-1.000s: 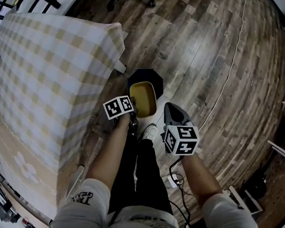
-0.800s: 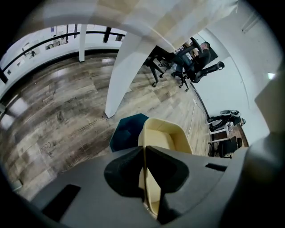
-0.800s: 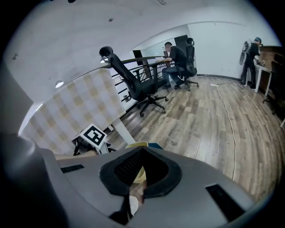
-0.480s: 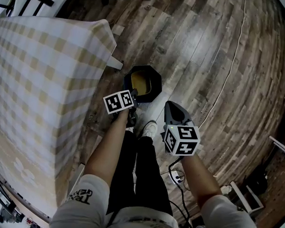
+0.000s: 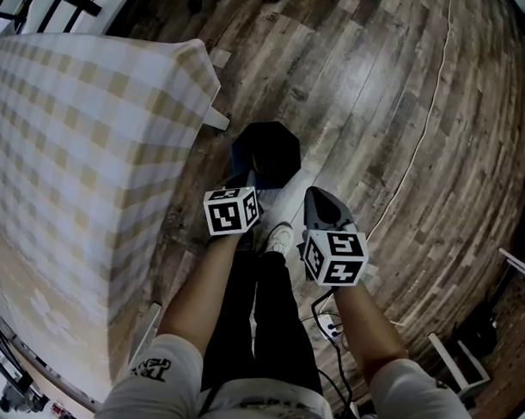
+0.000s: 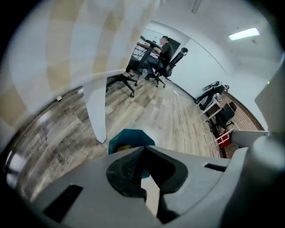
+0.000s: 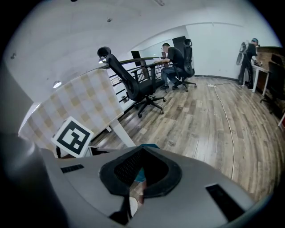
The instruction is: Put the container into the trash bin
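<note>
One view, left gripper's, shows container (image 6: 124,148) in trash bin (image 6: 129,136).

A ceiling light (image 6: 244,33) is glowing at upper right; glare is streaking the wooden floor (image 5: 335,87); fisheye distortion is bending every frame's edges.

We hold both forearms reaching downward, side by side (marker cubes facing up); our left gripper (image 5: 243,183) and right gripper (image 5: 314,199) point forward, jaws closed together, empty.
</note>
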`<state>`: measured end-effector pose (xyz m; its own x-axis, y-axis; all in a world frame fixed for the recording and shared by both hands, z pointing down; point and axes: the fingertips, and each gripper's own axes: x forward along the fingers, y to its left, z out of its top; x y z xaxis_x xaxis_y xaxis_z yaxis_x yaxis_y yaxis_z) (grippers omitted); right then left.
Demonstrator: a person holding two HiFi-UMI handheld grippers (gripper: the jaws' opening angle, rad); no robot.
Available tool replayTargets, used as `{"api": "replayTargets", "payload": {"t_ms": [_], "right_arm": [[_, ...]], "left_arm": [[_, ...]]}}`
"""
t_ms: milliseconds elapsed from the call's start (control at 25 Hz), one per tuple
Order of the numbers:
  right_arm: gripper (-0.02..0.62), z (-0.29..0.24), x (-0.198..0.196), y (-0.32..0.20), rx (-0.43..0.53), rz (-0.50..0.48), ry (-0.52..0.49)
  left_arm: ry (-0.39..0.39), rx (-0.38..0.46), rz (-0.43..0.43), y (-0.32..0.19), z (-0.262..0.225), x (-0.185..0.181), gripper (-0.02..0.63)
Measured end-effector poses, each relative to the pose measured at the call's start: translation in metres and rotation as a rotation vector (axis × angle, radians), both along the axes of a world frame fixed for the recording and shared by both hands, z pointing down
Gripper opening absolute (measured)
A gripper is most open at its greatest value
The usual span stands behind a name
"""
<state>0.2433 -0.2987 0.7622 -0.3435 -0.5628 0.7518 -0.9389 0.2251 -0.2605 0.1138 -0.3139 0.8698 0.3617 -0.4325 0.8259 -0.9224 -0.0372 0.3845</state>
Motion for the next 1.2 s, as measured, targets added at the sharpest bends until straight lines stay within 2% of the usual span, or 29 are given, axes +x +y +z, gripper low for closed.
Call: {"api": "replayTargets", "payload": {"t_ms": [120,360,600,880,1200], "right_arm": [[0.003,-0.018,-0.004,0.002,0.012,0.0,0.005],[0.003,-0.081,-0.019,0.006,0.06,0.023,-0.017],[0.003,-0.176,-0.027,0.004,0.142,0.074,-0.036],[0.003,-0.29,-0.029,0.026,0.197,0.15,-0.098],[0.003,-0.432,-0.031,0.015,0.438,0.124,-0.097]], "left_arm": [[0.01,0.084,0.037,-0.001,-0.051,0.01,0.006],[0.011,0.184,0.09,0.007,-0.162,0.019,0.005],[0.039,0.273,0.115,0.009,-0.278,0.018,0.005],[0.051,0.357,0.164,0.025,-0.41,0.024,0.005],[0.092,0.549,0.171,0.022,-0.551,0.022,0.005]]}}
